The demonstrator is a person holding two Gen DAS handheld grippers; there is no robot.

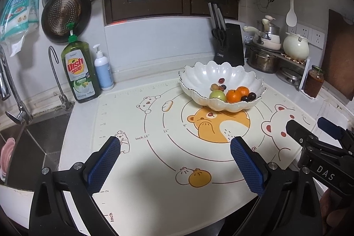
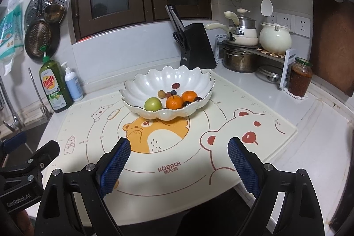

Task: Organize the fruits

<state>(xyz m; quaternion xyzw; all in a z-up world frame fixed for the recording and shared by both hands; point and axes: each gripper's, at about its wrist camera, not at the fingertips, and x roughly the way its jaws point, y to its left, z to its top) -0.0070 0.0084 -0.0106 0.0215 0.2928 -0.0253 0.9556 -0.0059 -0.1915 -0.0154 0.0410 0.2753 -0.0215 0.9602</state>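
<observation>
So the fruit is all sitting in the white scalloped bowl (image 2: 141, 83) toward the back of the bear-print baking mat (image 2: 254, 147): a green apple (image 2: 153, 103) at the front left, two oranges (image 2: 174, 102) next to it, and some small dark plums or grapes (image 2: 176, 86) scattered behind and to the right. Nothing's lying loose on the mat as far as I can see. Both grippers hover over the near edge of the mat, well apart from the bowl, tilted down a bit and aimed forward. The right gripper (image 2: 179, 145) has its blue pads spread wide with nothing between them, and the bowl lies pretty much straight ahead of it, just a touch left. The left gripper (image 1: 176, 144) is spread wide and empty too, but for it the bowl sits ahead and off to the right. So my guess is the right one has the straighter line in, though neither looks clearly closer. The apple and oranges are round, so no long axis to worry about. The bowl's front rim is the catch, any reach has to come over it and down onto the fruit.
</observation>
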